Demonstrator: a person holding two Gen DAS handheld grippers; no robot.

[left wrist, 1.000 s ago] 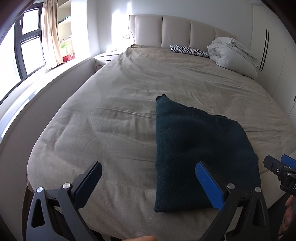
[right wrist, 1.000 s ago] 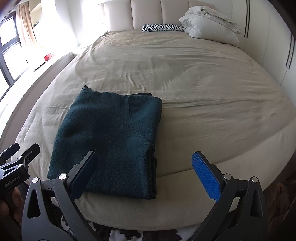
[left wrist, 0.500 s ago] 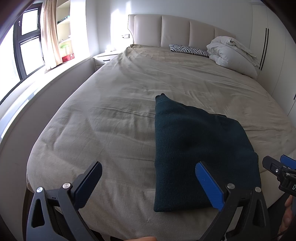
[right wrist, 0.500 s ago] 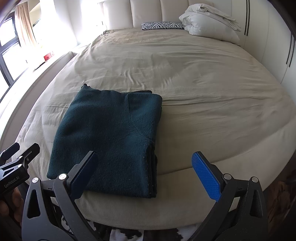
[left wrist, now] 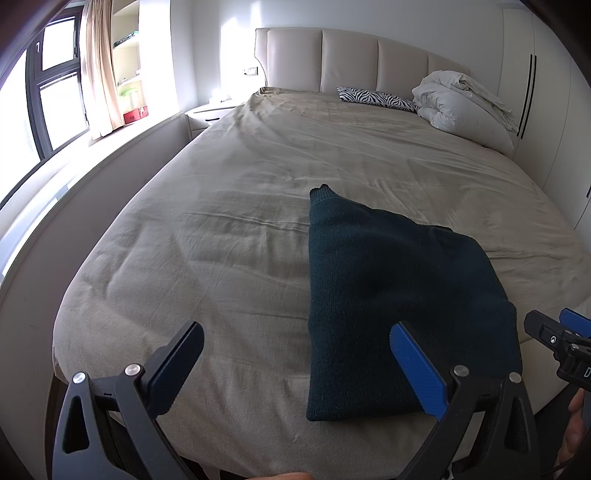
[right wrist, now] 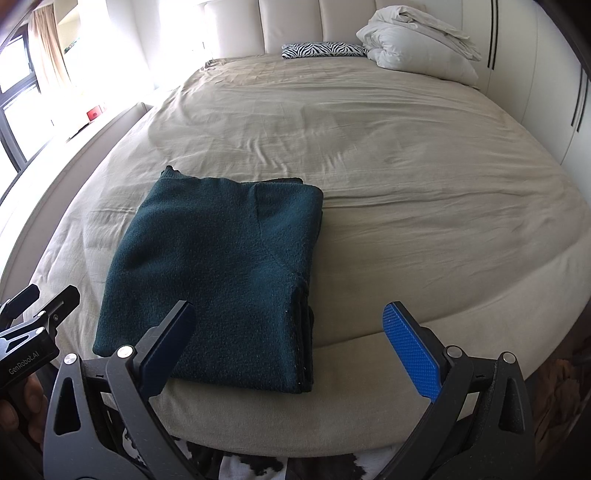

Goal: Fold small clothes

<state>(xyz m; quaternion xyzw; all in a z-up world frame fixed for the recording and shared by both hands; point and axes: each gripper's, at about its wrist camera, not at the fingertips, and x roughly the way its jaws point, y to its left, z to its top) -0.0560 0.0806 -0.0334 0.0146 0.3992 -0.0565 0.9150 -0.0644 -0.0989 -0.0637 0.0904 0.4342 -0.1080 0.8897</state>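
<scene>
Sweater [right wrist: 218, 266] lies folded, long axis toward headboard [right wrist: 295, 22]; both grippers gape wide, empty.

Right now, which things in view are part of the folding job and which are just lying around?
Job:
- dark green sweater, folded, near the bed's foot
- left gripper, open
- right gripper, open

Lying about:
- zebra-print pillow
- bundled white duvet
- nightstand
- bed, the work surface
</scene>
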